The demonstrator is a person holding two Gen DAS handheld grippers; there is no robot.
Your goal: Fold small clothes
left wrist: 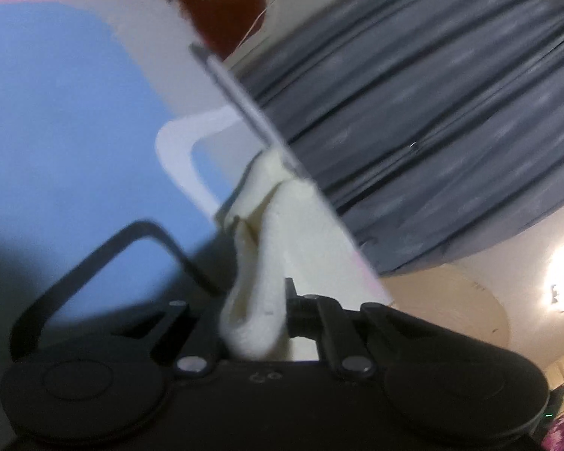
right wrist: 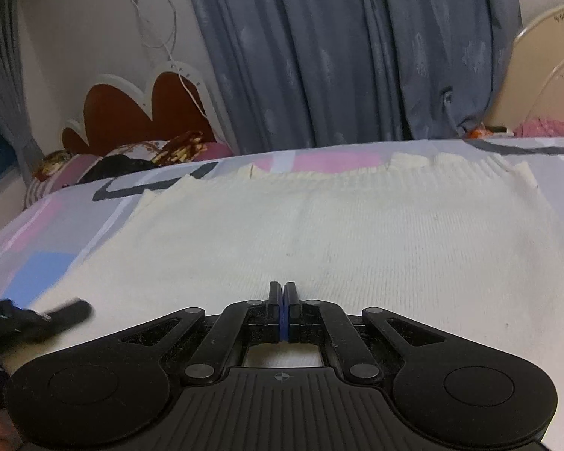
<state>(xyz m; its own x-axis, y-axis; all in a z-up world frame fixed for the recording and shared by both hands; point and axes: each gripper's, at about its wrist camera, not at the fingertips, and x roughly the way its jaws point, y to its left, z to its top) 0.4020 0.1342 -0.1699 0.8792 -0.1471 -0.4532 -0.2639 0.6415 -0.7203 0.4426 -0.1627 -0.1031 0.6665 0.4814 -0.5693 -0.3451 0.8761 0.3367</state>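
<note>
A cream knitted garment (right wrist: 319, 233) lies flat across the patterned bedsheet (right wrist: 37, 225) in the right wrist view. My right gripper (right wrist: 284, 293) hovers low over its near part with the jaws pressed together and nothing between them. My left gripper (left wrist: 259, 312) is shut on a bunched fold of the cream garment (left wrist: 267, 233), which rises from the jaws; the view is strongly tilted. Part of the left gripper (right wrist: 37, 319) shows at the lower left of the right wrist view, at the garment's left edge.
Grey-blue curtains (right wrist: 319, 56) hang behind the bed. A red and white scalloped headboard (right wrist: 139, 109) and pillows (right wrist: 131, 158) stand at the back left. A beige chair back (right wrist: 545, 67) is at the right. A white cable (right wrist: 169, 37) hangs on the wall.
</note>
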